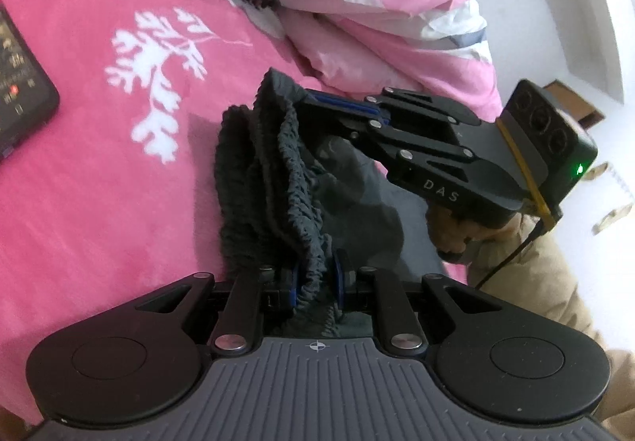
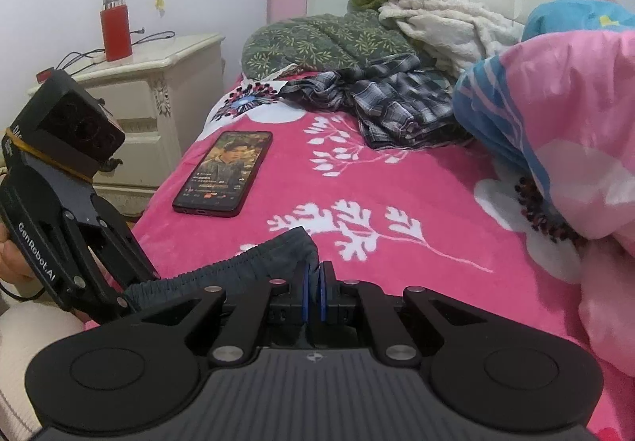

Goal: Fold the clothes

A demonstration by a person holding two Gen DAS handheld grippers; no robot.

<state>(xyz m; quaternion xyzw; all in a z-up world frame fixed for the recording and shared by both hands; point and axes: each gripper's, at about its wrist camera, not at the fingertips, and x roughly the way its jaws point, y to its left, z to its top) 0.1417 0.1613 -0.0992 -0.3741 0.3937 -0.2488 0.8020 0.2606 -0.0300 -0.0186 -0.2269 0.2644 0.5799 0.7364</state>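
A dark grey garment with a gathered elastic waistband (image 1: 274, 171) lies bunched on the pink bedspread (image 1: 119, 183). My left gripper (image 1: 317, 278) is shut on the near part of the waistband, which runs up between its blue pads. My right gripper (image 1: 308, 100) comes in from the right and pinches the far end of the same band. In the right wrist view, the right gripper (image 2: 315, 278) is shut on the band's corner. The waistband (image 2: 238, 268) stretches left from there to the left gripper (image 2: 127, 300), which a hand holds at the bed's edge.
A phone (image 2: 224, 173) with a lit screen lies on the bedspread to the left. A pink duvet (image 2: 575, 131) is heaped on the right. A plaid shirt (image 2: 397, 104) and other clothes lie near the headboard. A nightstand (image 2: 158, 84) holds a red bottle (image 2: 116, 28).
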